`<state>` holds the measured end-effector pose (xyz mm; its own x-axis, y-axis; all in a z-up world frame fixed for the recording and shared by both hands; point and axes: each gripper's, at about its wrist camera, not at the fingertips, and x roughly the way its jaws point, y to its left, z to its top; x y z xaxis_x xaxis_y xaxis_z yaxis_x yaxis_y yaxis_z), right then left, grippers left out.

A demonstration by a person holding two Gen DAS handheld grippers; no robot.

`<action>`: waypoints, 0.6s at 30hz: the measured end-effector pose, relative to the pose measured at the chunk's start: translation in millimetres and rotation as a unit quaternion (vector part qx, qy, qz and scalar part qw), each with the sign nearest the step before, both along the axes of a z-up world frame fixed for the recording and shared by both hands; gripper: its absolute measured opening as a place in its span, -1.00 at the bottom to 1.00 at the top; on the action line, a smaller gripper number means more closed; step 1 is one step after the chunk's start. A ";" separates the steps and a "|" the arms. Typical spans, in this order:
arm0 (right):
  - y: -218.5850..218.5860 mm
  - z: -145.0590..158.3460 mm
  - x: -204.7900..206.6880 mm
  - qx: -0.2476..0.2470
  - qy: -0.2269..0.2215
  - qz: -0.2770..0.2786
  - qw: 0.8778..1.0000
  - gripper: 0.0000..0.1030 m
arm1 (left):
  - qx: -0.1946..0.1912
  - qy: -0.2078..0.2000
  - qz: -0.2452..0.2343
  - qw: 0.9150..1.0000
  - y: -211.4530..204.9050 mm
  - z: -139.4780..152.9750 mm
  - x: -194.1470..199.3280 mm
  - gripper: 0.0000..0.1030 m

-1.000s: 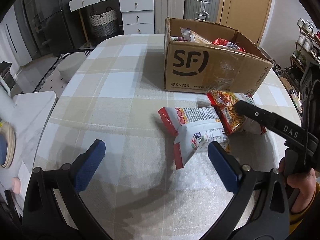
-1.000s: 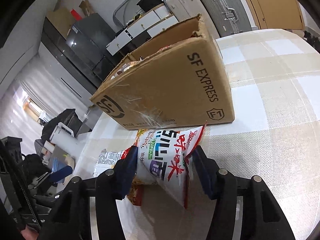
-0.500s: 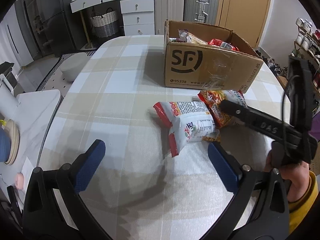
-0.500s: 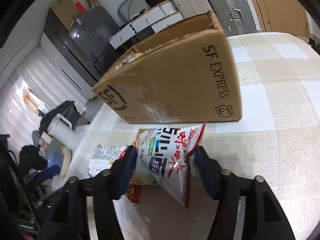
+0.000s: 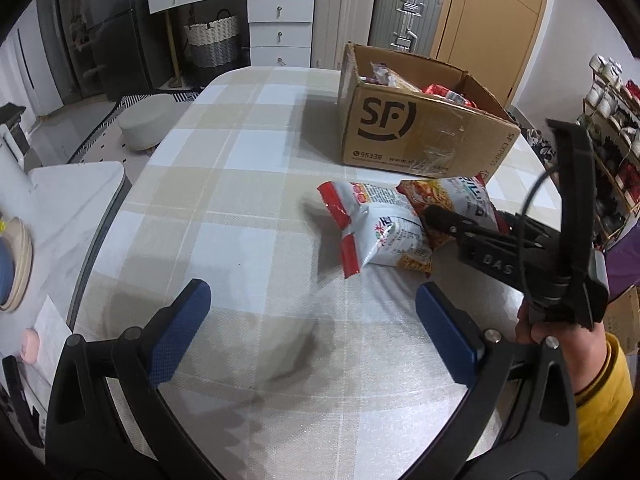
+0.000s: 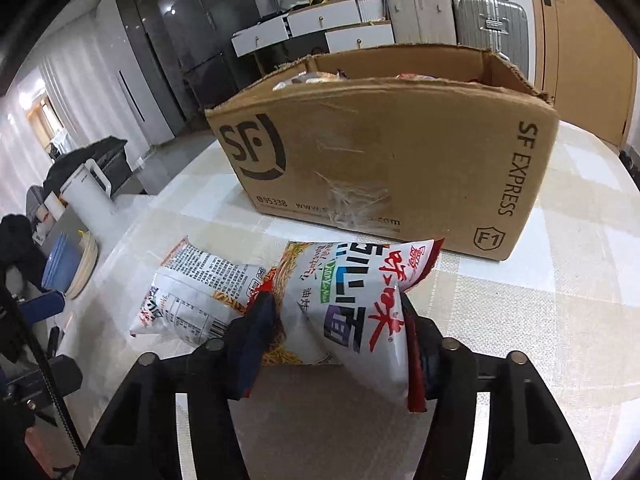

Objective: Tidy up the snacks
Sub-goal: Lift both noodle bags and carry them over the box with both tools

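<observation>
Right tool point(image 6: 336, 344) closing on noodle packet point(image 6: 352, 308), now tilted off the table point(image 5: 240, 184) just before cardboard box point(image 6: 380, 160). Left tool point(image 5: 312, 332) spread wide, empty. Second packet point(image 5: 376, 232) beside it, apparently next for boxing.

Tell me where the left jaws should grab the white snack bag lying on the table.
Grip the white snack bag across its flat red-sealed edge, coming from its left as the left wrist view shows it. That edge looks thin and free; the opposite side lies against the orange noodle bag.
</observation>
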<state>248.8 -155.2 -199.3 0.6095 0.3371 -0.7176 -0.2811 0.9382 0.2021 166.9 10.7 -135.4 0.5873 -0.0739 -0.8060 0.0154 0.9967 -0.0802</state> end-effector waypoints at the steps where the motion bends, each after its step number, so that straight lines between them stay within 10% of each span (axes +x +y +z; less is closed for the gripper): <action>1: -3.1 0.4 -1.4 0.011 0.001 -0.002 1.000 0.08 | -0.003 0.001 0.000 1.000 1.3 -0.9 0.7 0.98; 18: -87.3 22.1 -55.0 0.168 -0.046 -0.050 0.983 0.06 | 0.010 0.061 -0.034 0.998 -51.4 -33.5 75.2 0.98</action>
<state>193.8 -242.6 -177.1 0.7084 0.4811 -0.5165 -0.2227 0.8467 0.4832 242.1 -40.7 -169.0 0.4796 -0.0933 -0.8725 0.0736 0.9951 -0.0660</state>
